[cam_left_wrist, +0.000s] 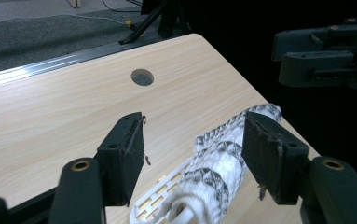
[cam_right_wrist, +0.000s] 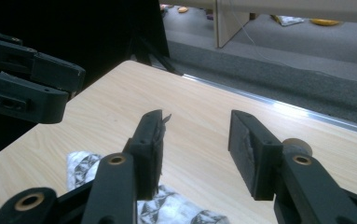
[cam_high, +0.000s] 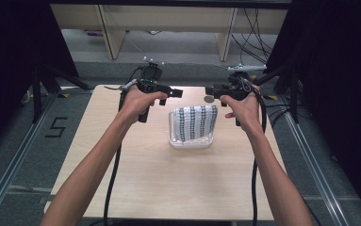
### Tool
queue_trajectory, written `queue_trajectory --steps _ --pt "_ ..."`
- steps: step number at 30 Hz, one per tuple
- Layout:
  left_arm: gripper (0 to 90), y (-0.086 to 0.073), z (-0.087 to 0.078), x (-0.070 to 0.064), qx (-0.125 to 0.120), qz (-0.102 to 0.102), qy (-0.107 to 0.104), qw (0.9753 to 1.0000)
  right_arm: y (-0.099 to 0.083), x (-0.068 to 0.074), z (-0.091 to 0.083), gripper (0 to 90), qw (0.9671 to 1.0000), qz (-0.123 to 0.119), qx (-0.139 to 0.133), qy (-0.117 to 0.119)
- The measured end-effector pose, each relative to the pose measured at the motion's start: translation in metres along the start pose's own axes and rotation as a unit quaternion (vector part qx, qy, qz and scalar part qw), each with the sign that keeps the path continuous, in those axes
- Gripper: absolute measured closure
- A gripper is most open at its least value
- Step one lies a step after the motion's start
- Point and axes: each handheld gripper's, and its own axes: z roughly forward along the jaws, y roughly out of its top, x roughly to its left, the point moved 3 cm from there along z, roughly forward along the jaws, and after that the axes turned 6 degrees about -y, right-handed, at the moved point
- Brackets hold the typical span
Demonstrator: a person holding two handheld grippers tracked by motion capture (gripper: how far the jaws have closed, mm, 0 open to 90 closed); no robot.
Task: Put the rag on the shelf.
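Note:
A black-and-white patterned cloth (cam_high: 195,122) hangs over a white slotted basket (cam_high: 190,142) in the middle of the light wood table (cam_high: 159,174). My left gripper (cam_high: 171,93) hovers above the basket's far left side and is open. In the left gripper view its jaws (cam_left_wrist: 195,135) stand wide apart, with the rolled cloth (cam_left_wrist: 223,158) and the basket (cam_left_wrist: 160,198) below them. My right gripper (cam_high: 212,90) hovers above the basket's far right and is open too. Its jaws (cam_right_wrist: 197,126) hold nothing, and the cloth (cam_right_wrist: 171,210) lies underneath.
A round cable hole (cam_high: 209,99) sits in the table near the far right edge, also seen as a hole (cam_left_wrist: 142,77) from the left gripper. Black stands (cam_high: 51,80) flank the table. Wooden furniture legs (cam_high: 110,33) and cables lie on the floor beyond.

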Motion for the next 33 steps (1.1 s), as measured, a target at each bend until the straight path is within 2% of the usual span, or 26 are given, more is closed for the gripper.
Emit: queue_trajectory --steps 6,7,9,10,12,14,15,16,17,19,20,21,22,23,24,26,28,30,32,33 --pt "35.5 -0.006 -0.007 0.000 -0.009 -0.004 0.000 1.0000 -0.001 0.006 -0.004 52.8 0.9999 -0.016 -0.001 0.001" --pt "35.0 -0.008 -0.008 0.001 -0.005 0.000 0.000 1.0000 -0.003 0.008 -0.005 52.4 1.0000 -0.006 0.003 0.004" --pt "34.5 -0.010 -0.011 0.001 -0.002 0.002 0.000 1.0000 -0.004 0.007 -0.005 51.3 0.9998 -0.017 -0.001 0.008" --pt "34.3 -0.011 -0.011 0.000 -0.008 -0.003 -0.002 1.0000 -0.005 0.008 -0.006 50.7 0.9999 -0.012 0.004 0.008" --pt "34.0 -0.012 -0.014 0.000 -0.003 0.007 -0.003 1.0000 -0.007 0.009 -0.007 49.9 0.9999 -0.013 0.002 0.005" --pt "33.4 -0.014 -0.015 -0.003 -0.009 0.003 -0.006 0.9999 -0.007 0.009 -0.007 48.7 0.9998 -0.017 -0.002 0.010" --pt "32.9 -0.015 -0.017 -0.003 -0.002 0.011 -0.005 0.9999 -0.008 0.009 -0.008 47.8 0.9998 -0.016 -0.001 0.008" --pt "32.8 -0.016 -0.017 -0.004 -0.001 0.012 -0.006 0.9999 -0.008 0.008 -0.008 47.2 0.9996 -0.027 -0.005 0.002" --pt "32.8 -0.017 -0.018 -0.005 -0.005 0.011 -0.007 0.9999 -0.008 0.010 -0.009 46.6 0.9998 -0.016 -0.001 0.009" --pt "32.3 -0.020 -0.020 -0.006 -0.002 0.017 -0.009 0.9998 -0.009 0.012 -0.012 44.2 0.9997 -0.019 -0.005 0.011" --pt "32.3 -0.021 -0.020 -0.008 -0.006 0.014 -0.011 0.9998 -0.009 0.012 -0.012 44.2 0.9997 -0.019 -0.005 0.011" --pt "31.8 -0.022 -0.021 -0.008 0.002 0.020 -0.011 0.9997 -0.010 0.013 -0.012 42.9 0.9997 -0.020 -0.004 0.012" --pt "31.3 -0.023 -0.021 -0.009 -0.003 0.018 -0.010 0.9998 -0.010 0.015 -0.014 41.6 0.9998 -0.019 -0.002 0.009" --pt "30.8 -0.025 -0.023 -0.009 0.003 0.023 -0.010 0.9997 -0.010 0.015 -0.015 40.8 0.9997 -0.020 -0.003 0.011" --pt "30.5 -0.026 -0.023 -0.010 -0.005 0.017 -0.010 0.9998 -0.010 0.016 -0.015 40.4 0.9996 -0.024 -0.006 0.011" --pt "30.0 -0.027 -0.026 -0.010 -0.002 0.023 -0.012 0.9997 -0.011 0.019 -0.018 39.4 0.9997 -0.017 -0.006 0.015" --pt "29.7 -0.029 -0.027 -0.012 -0.008 0.020 -0.014 0.9997 -0.011 0.020 -0.019 39.1 0.9995 -0.027 -0.009 0.015" --pt "29.1 -0.031 -0.028 -0.012 -0.008 0.020 -0.014 0.9997 -0.014 0.020 -0.020 38.0 0.9995 -0.026 -0.010 0.017" --pt "28.4 -0.033 -0.029 -0.012 -0.005 0.027 -0.008 0.9996 -0.017 0.021 -0.022 37.0 0.9996 -0.018 -0.009 0.018" --pt "28.0 -0.035 -0.030 -0.013 0.003 0.040 0.001 0.9992 -0.018 0.020 -0.022 36.6 0.9996 -0.018 -0.009 0.018"
